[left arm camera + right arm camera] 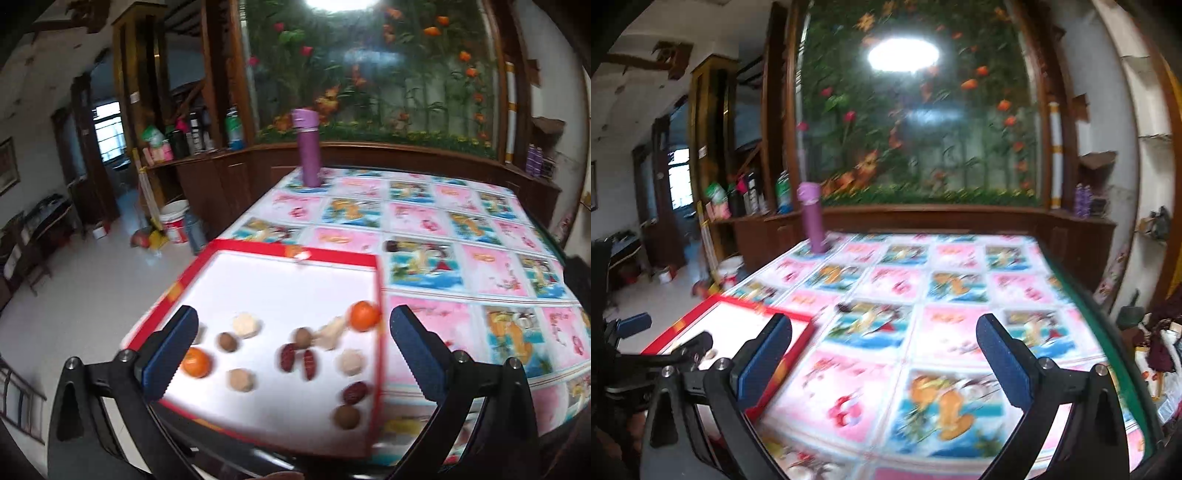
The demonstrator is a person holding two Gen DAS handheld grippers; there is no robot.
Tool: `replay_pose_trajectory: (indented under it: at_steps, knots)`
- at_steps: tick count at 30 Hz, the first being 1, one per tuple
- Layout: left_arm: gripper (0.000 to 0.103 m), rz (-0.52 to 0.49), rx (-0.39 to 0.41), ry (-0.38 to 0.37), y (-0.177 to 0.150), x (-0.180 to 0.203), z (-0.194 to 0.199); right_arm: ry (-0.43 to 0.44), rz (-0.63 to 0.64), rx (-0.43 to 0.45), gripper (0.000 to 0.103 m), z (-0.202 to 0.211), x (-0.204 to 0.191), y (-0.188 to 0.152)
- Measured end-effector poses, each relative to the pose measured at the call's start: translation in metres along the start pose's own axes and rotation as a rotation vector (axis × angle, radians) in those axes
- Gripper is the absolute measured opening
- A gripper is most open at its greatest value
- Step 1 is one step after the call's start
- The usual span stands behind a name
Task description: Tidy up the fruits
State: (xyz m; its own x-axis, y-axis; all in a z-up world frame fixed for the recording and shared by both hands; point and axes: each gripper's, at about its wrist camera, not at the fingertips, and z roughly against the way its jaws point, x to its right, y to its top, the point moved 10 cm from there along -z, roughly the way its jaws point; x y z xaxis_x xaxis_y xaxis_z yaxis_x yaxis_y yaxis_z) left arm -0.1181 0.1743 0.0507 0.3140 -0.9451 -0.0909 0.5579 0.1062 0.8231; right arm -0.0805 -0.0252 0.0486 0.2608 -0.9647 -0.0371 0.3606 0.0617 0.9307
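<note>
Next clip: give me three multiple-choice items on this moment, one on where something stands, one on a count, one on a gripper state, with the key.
1. Where does the purple bottle stand?
A. Inside the red-rimmed tray
B. On the far part of the table, beyond the tray
C. On the floor

2. How many orange tangerines lie in the red-rimmed tray?
A. Two
B. Four
C. None

3. How do the jaws of the left gripper stand?
A. Shut on a tangerine
B. Shut, empty
C. Open, nothing between the pads

Key: 1 B, it stands upright on the patterned cloth behind the tray. 2 A, one tangerine near the left finger, another tangerine by the tray's right rim. 3 C, the blue pads stand wide apart above the fruit.
</note>
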Motion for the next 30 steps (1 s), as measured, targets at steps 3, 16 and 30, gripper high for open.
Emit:
replay_pose_trajectory:
  at_steps: [3,16,30]
  knots:
    - [0.103,0.017,-0.004,0.051,-0.006,-0.025,0.002,0.054,0.025,-0.027,0.100,-0.002,-0.026,-0.008]
    - [0.103,0.115,-0.029,0.157,-0.024,-0.102,0.019,0.230,0.081,-0.108,0.100,-0.007,-0.110,-0.024]
    - [0.103,0.165,-0.067,0.213,-0.039,-0.136,0.017,0.269,0.108,-0.086,0.100,-0.007,-0.135,-0.017]
